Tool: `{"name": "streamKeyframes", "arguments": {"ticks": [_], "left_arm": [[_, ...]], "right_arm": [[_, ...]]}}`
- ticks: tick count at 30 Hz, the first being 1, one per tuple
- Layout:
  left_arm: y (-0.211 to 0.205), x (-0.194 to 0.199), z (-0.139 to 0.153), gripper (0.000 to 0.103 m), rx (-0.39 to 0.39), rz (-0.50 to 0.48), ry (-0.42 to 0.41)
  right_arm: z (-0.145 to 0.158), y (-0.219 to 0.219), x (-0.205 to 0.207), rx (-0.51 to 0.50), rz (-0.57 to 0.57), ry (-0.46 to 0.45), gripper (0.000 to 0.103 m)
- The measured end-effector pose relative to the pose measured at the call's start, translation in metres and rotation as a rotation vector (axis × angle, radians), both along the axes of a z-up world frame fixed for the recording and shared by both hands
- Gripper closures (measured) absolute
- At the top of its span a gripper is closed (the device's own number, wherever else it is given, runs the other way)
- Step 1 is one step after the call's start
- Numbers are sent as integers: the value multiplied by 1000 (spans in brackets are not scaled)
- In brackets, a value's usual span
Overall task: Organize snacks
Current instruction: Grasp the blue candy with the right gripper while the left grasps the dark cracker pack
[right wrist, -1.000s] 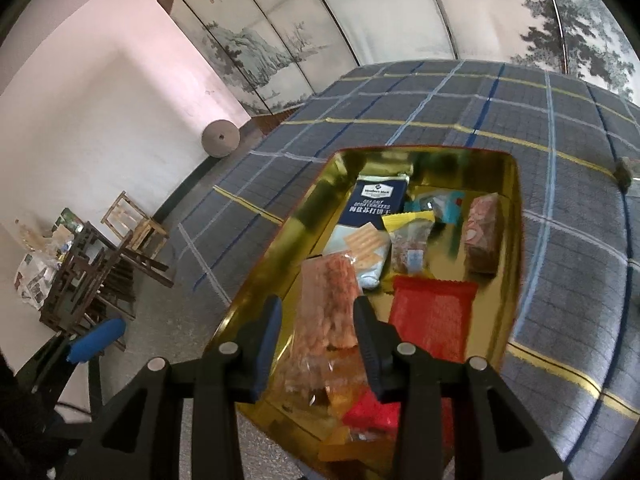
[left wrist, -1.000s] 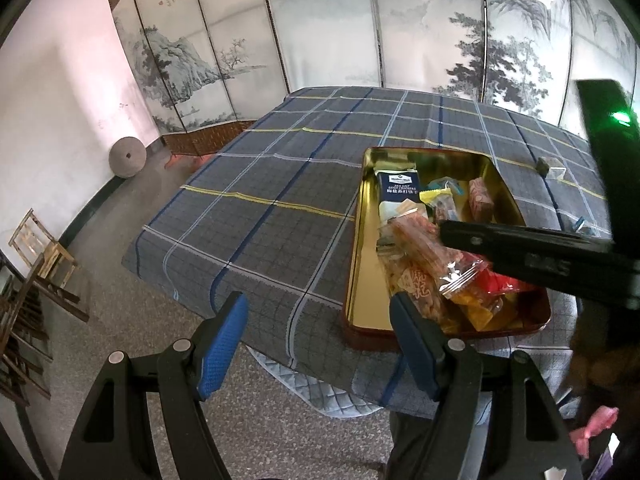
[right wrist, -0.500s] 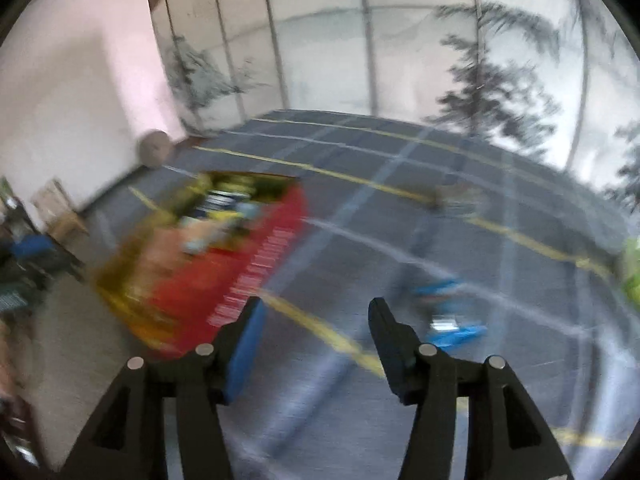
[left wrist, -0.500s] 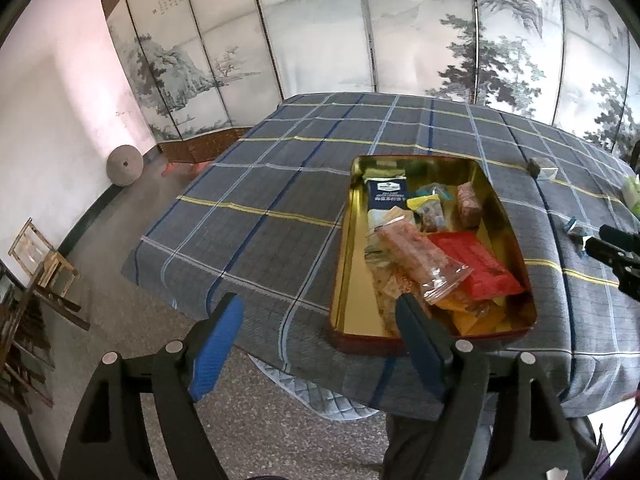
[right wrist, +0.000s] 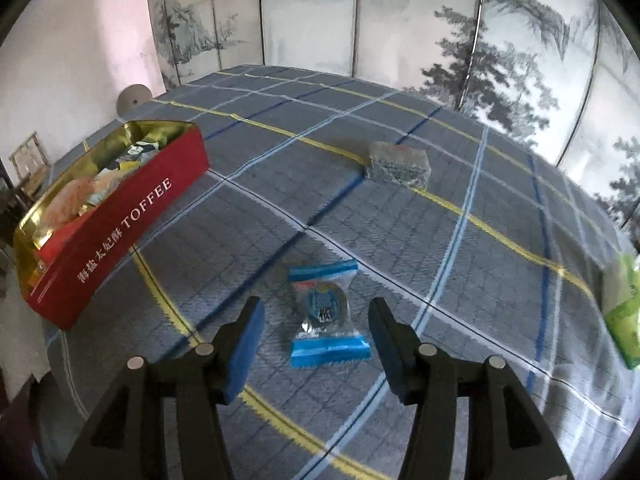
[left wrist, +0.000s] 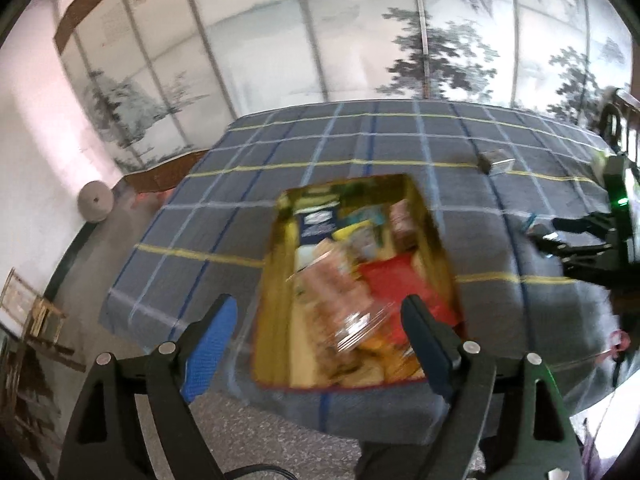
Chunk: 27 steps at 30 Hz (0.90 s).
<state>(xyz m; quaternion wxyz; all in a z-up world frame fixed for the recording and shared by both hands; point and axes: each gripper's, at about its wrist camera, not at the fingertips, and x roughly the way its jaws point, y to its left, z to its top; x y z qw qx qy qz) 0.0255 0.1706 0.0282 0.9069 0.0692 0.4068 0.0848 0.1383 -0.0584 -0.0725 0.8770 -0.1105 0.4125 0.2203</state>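
A red toffee tin (right wrist: 120, 220) with a gold inside holds several snack packets; it also shows in the left wrist view (left wrist: 276, 312). A blue wrapped candy (right wrist: 326, 312) lies on the plaid cloth, just ahead of and between the fingers of my right gripper (right wrist: 316, 336), which is open and empty. A grey wrapped block (right wrist: 398, 164) lies farther back, and a green packet (right wrist: 622, 308) sits at the right edge. My left gripper (left wrist: 320, 344) is open and empty, hovering over the tin's near end. The right gripper (left wrist: 576, 236) shows at the right of the left wrist view.
The table wears a grey plaid cloth (right wrist: 440, 240). A painted folding screen (right wrist: 360, 20) stands behind it. Wooden chairs (left wrist: 32, 320) and a round stone disc (left wrist: 95, 201) are on the floor to the left.
My right gripper left the tin, swung right and came down over the blue candy. My left gripper moved right, over the tin's near end.
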Motion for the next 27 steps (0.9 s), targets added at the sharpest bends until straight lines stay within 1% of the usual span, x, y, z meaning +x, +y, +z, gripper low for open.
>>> {"name": "streamKeyframes", "arguments": {"ticks": [3, 4, 5, 6, 7, 9, 10, 12, 14, 15, 16, 17, 18, 19, 20, 21, 23, 25, 27], "left_arm": [[-19, 24, 5, 21, -41, -67, 22], [-27, 35, 7, 21, -60, -94, 33], [-33, 43, 9, 21, -73, -113, 40], [-42, 55, 11, 21, -90, -144, 47], [-50, 66, 13, 21, -100, -171, 53], [-66, 85, 15, 22, -109, -221, 54], [-76, 97, 15, 22, -100, -257, 52], [-100, 120, 12, 25, -44, -323, 61], [-127, 147, 4, 25, 31, -405, 68], [-136, 157, 1, 25, 41, -444, 70], [-146, 170, -3, 25, 32, -502, 81], [-159, 188, -11, 24, 27, -561, 112], [-166, 198, -16, 24, 44, -579, 123], [-176, 210, -22, 24, 90, -603, 121], [-189, 223, -28, 25, 142, -650, 107], [-194, 230, -31, 25, 161, -681, 108], [-209, 254, -43, 24, 194, -766, 148], [-218, 269, -53, 24, 242, -803, 160], [-225, 285, -66, 24, 243, -874, 237]], "right_arm": [[-7, -2, 11, 15, 20, 25, 48], [-9, -1, 13, 24, 31, 37, 64], [-11, 0, 15, 15, 39, 42, 75], [-12, -1, 15, -6, 32, 23, 75], [-13, -3, 15, -6, 26, 26, 76], [-12, -15, 10, 5, -4, 14, 76], [-11, -27, 5, 28, -25, 0, 76], [-10, -52, -4, 68, -70, -9, 76], [-11, -86, -17, 70, -159, -27, 76], [-9, -98, -21, 75, -190, -31, 76], [-8, -110, -26, 72, -224, -44, 76], [-7, -123, -32, 50, -260, -60, 76], [-7, -130, -36, 30, -282, -68, 76], [-7, -138, -38, 14, -300, -71, 76], [-9, -145, -41, 14, -320, -63, 76], [-8, -151, -43, 25, -334, -66, 76], [-5, -158, -46, 30, -351, -82, 76], [-6, -160, -44, 33, -352, -72, 76], [-9, -160, -40, 28, -349, -52, 76]]}}
